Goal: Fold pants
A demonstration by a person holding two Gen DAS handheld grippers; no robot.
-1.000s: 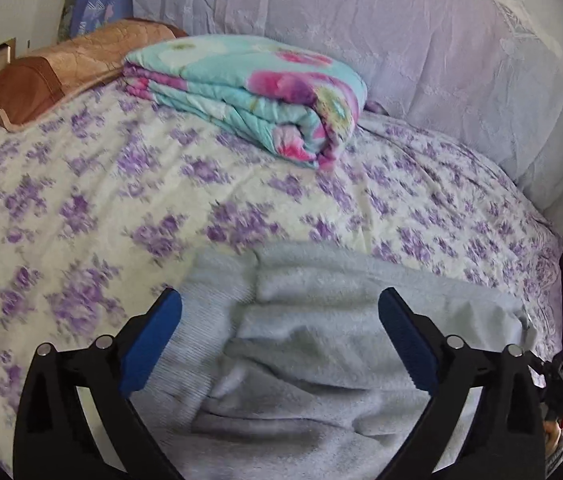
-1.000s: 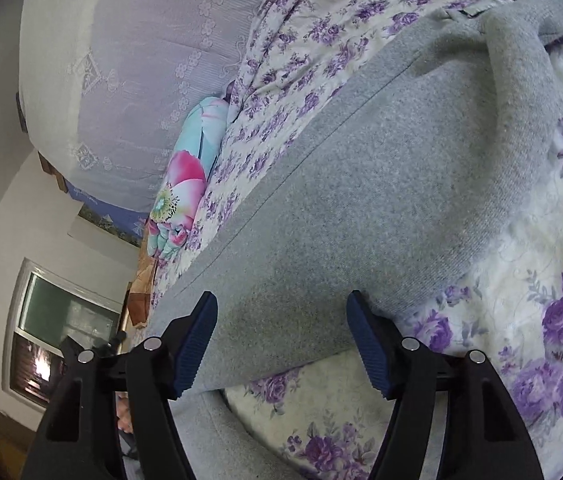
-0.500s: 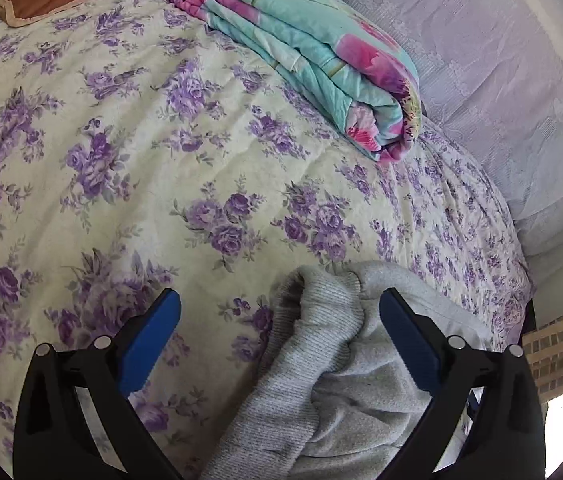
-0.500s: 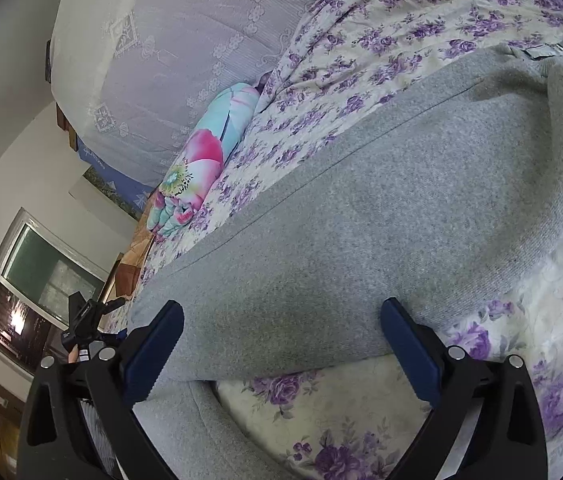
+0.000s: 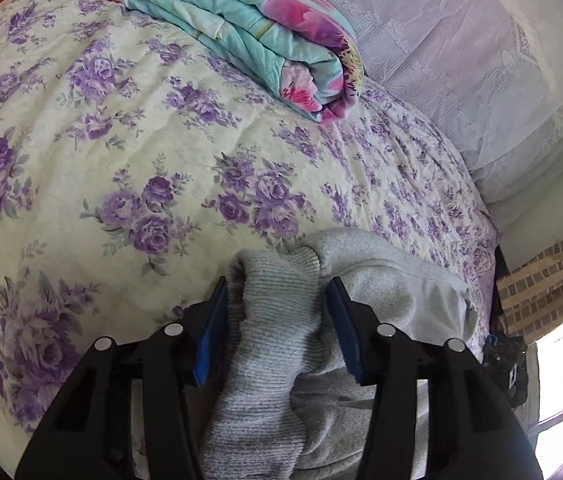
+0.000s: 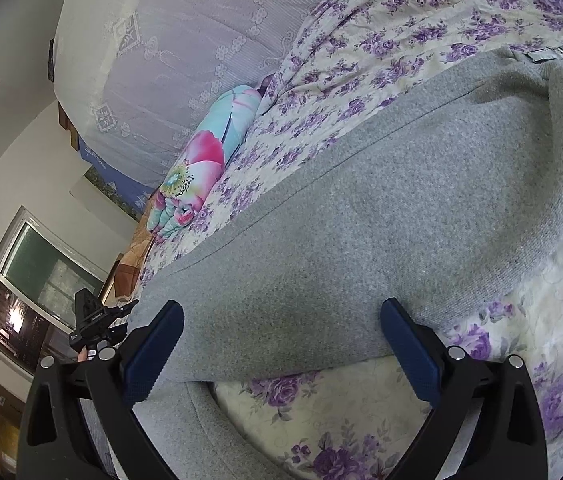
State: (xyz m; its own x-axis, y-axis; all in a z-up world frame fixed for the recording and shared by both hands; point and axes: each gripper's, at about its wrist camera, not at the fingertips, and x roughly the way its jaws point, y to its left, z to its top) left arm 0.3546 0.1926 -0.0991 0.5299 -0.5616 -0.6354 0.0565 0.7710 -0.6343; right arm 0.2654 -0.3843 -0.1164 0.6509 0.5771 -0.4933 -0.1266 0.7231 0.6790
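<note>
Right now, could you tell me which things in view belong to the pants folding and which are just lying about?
Part of the job:
- grey pants, ribbed cuff
- left gripper, jaws just closed onto the cuff
- right gripper, open above the pants

Just lying about:
- folded floral quilt
- brown pillow
- lace curtain

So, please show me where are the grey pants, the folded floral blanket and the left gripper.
grey pants (image 6: 381, 240): right wrist view, flat leg.
folded floral blanket (image 5: 249, 28): left wrist view, top layer.
left gripper (image 5: 277, 320): left wrist view, between fingertips.
</note>
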